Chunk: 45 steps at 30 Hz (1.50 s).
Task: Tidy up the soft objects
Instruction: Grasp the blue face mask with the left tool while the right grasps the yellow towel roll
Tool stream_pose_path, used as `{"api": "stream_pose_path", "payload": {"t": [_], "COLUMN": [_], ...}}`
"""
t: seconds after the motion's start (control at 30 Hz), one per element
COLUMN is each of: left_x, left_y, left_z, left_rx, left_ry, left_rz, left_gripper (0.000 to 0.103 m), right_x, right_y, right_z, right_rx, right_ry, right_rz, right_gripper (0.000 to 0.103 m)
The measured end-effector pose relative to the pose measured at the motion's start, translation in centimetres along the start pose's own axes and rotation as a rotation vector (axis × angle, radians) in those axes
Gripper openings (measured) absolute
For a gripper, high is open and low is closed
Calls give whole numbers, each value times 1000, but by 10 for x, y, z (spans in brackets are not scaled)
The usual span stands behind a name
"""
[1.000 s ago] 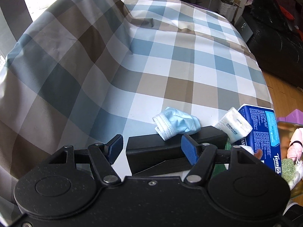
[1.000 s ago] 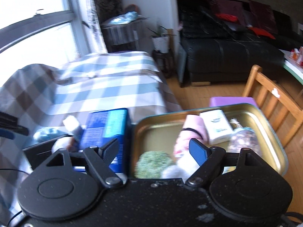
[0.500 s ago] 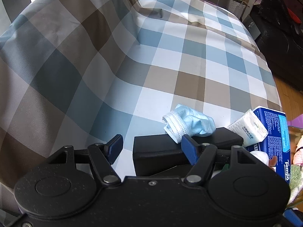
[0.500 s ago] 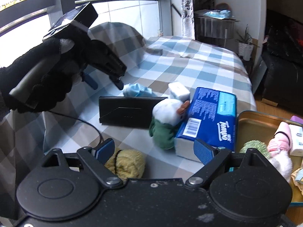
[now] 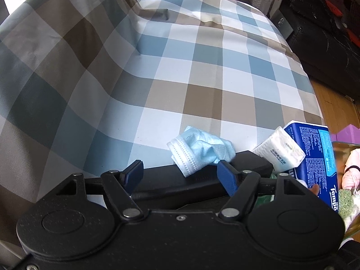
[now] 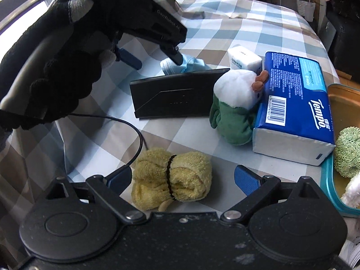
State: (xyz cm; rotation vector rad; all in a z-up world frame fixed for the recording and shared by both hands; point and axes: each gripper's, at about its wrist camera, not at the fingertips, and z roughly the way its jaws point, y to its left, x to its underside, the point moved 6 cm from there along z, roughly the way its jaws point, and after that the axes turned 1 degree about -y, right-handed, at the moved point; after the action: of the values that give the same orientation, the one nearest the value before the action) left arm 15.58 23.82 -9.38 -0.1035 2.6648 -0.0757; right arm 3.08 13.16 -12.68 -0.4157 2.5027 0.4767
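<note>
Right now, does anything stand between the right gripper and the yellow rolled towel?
Nothing visible does. The yellow rolled towel lies on the checked cloth, already between the fingers of the right gripper, whose jaws are opening; the pads do not press on it.

A smooth woven checked cloth (image 6: pixel 225 36) carries a rough yellow terry towel roll (image 6: pixel 172 181), a crumpled thin blue face mask (image 5: pixel 200 150), a glossy plastic-wrapped tissue pack (image 6: pixel 297 103), a matt black box (image 6: pixel 177 96) and a shiny brass-coloured metal tray (image 6: pixel 344 99).

The blue tissue pack (image 6: pixel 294 103) reads "Tempo".
</note>
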Motion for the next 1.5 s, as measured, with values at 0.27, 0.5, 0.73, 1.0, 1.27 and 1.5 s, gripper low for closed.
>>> {"api": "stream_pose_path", "payload": {"t": [0.27,0.5,0.73,1.0,1.27,1.5], "left_x": [-6,-14,-14,-13,-21,-22], "left_y": [-11,-21,-19,-17,-22,-13], "left_z": [7,16,28,36,45,55], "left_rx": [27,27,28,73,140,143], "left_ry": [6,12,22,9,2,-23], "left_rz": [41,128,196,234,207,189], "left_gripper": [71,72,72,72,72,72], "right_x": [-1,5,10,16,14,14], "right_y": [7,12,9,13,18,25], "right_z": [24,33,36,43,48,51], "right_rx": [10,46,73,119,176,236], "right_ry": [58,79,93,117,121,120], "right_rz": [75,46,33,15,16,-26], "right_gripper": [99,100,100,101,101,101]}}
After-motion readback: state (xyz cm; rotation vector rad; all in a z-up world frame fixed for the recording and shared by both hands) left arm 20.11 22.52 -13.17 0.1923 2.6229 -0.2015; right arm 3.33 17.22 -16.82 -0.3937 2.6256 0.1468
